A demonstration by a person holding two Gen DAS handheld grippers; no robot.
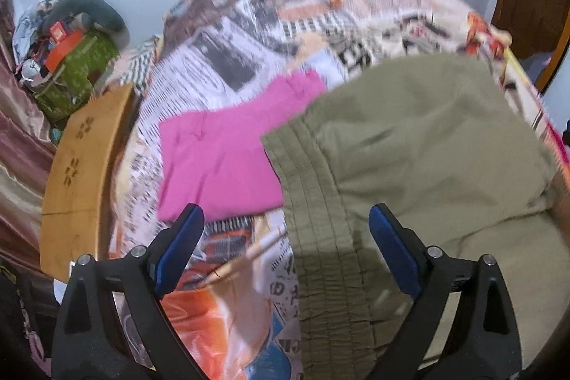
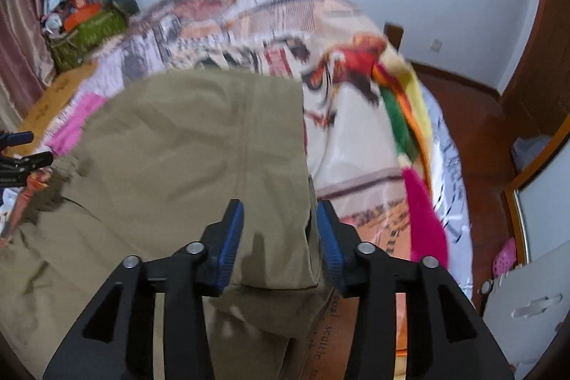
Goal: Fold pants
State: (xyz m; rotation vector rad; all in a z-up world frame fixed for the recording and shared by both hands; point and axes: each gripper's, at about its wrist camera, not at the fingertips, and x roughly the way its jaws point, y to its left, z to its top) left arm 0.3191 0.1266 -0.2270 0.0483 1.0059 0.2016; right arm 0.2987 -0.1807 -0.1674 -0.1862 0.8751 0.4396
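Olive-green pants (image 1: 420, 145) lie on a patterned bedspread, their ribbed elastic waistband (image 1: 320, 230) running down the middle of the left wrist view. My left gripper (image 1: 285, 230) is open, its jaws wide apart over the waistband, holding nothing. In the right wrist view the pants (image 2: 185, 145) are folded over, and the folded leg end (image 2: 278, 244) sits between the jaws of my right gripper (image 2: 279, 237), which stands partly open around the cloth without pinching it.
A pink folded garment (image 1: 221, 159) lies on the bedspread (image 1: 249, 52) left of the pants. A cardboard box (image 1: 74, 173) and a green box (image 1: 71, 77) piled with clutter sit at the left. A wooden floor (image 2: 473, 145) lies right of the bed.
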